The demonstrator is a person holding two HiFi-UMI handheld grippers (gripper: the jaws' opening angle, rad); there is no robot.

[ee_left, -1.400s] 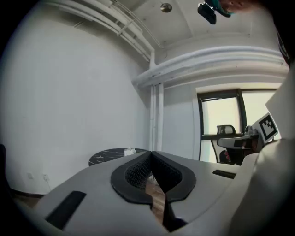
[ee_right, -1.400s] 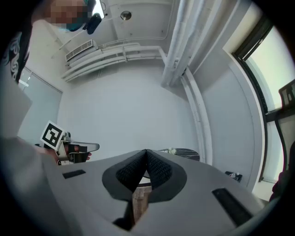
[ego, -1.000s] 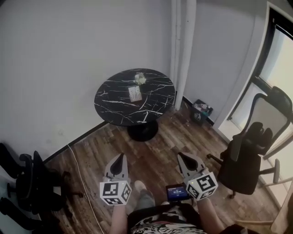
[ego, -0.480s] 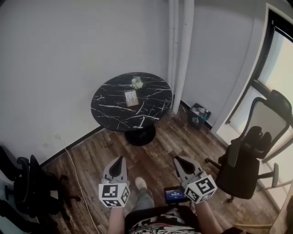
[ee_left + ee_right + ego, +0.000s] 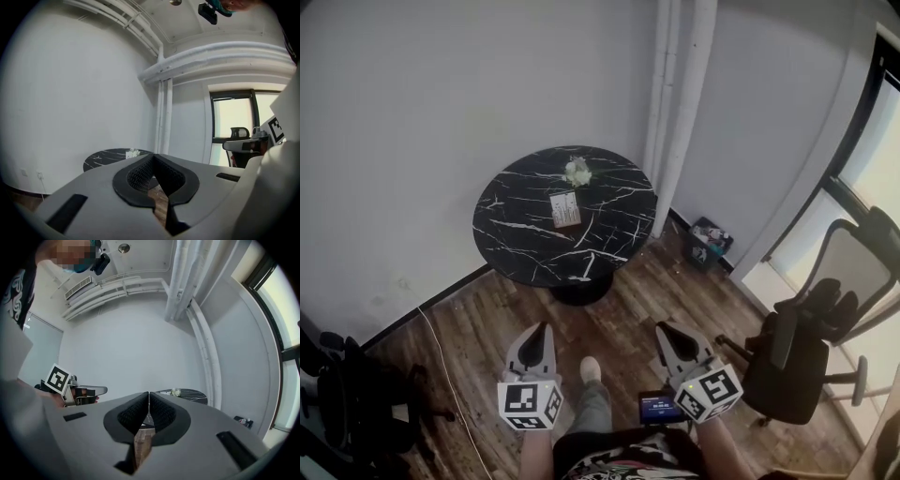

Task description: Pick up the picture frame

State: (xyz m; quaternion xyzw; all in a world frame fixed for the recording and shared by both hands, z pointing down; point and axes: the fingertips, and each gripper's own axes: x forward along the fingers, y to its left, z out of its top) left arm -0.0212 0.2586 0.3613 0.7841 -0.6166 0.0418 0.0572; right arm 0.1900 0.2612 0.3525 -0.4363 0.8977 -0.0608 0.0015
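Left gripper (image 5: 542, 330) and right gripper (image 5: 665, 331): both clenched, nothing held.
Both well short of the round black table (image 5: 502, 253); the small rectangular picture frame (image 5: 565, 209) sits near the table's centre.

One table (image 5: 517, 239), one frame (image 5: 565, 208), two grippers (image 5: 544, 329) (image 5: 664, 331)

On black marbled table (image 5: 516, 246): picture frame (image 5: 565, 209), flowers (image 5: 577, 172)

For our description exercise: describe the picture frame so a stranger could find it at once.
Find the round black marble table by the white wall. Near its middle sits the picture frame; unlike the pale flowers beyond it, it is rectangular.
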